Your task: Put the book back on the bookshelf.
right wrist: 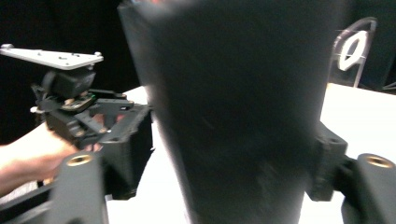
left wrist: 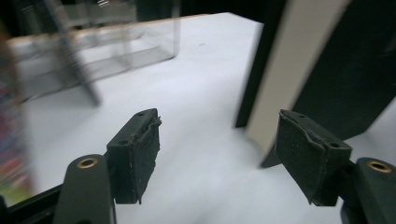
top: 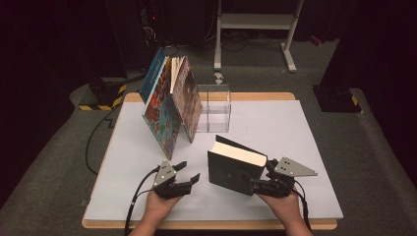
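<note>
Black hardcover book (top: 235, 166): upright on the counter (top: 275, 128), near the front edge, a little right of centre, pale page block (top: 239, 152) facing up and covers slightly splayed. Probably stiff and fairly heavy for its size; boards rigid enough to take a firm squeeze, cloth-like cover likely not slippery, though liable to fan open or tip if held by one cover alone. Best taken across the full thickness, near the spine or low on the closed edge, both boards pinched together.

Right gripper (top: 259, 185): spread wide around the book's right-hand edge, dark cover (right wrist: 243, 116) between the jaws in the right gripper view; pads at or very near both faces, firm contact not certain through the blur.

Left gripper (top: 191, 173): jaws wide apart, nothing between them, well short of the book, aimed toward its page edge (left wrist: 289, 74) in the left gripper view.

Further back: colourful picture books (top: 169, 103) leaning together against a clear acrylic holder (top: 214, 108).
</note>
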`<state>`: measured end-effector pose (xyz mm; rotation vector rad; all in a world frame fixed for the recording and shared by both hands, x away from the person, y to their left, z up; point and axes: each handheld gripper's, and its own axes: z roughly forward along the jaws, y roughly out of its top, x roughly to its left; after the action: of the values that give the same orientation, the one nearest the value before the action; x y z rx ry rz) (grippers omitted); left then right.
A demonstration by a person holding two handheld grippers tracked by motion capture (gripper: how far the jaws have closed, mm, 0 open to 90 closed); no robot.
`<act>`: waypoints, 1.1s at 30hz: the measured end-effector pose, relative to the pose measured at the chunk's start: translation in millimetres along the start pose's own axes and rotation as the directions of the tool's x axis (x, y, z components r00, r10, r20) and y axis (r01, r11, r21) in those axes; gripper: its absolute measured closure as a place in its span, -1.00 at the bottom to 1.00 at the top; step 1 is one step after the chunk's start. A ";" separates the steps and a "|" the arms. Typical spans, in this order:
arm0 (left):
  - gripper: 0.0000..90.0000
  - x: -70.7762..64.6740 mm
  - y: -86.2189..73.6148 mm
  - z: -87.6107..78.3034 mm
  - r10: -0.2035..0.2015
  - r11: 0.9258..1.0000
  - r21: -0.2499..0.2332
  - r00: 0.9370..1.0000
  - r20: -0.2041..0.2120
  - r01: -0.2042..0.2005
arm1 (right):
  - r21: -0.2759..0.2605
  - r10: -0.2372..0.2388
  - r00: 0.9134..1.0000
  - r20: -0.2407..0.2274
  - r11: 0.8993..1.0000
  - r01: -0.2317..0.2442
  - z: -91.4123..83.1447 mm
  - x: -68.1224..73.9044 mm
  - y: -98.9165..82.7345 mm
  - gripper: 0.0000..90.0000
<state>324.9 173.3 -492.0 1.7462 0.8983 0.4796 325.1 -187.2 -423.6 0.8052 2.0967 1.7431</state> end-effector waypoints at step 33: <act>-0.25 54.4 -14.5 -43.3 -0.105 0.993 0.027 0.976 -0.192 0.112 | -0.007 -0.037 0.904 0.426 0.999 0.043 103.7 -11.9 68.0 0.21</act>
<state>324.6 244.2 -495.9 1.6944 1.1389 0.5674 407.8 -103.8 -382.2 1.0242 1.7880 1.4019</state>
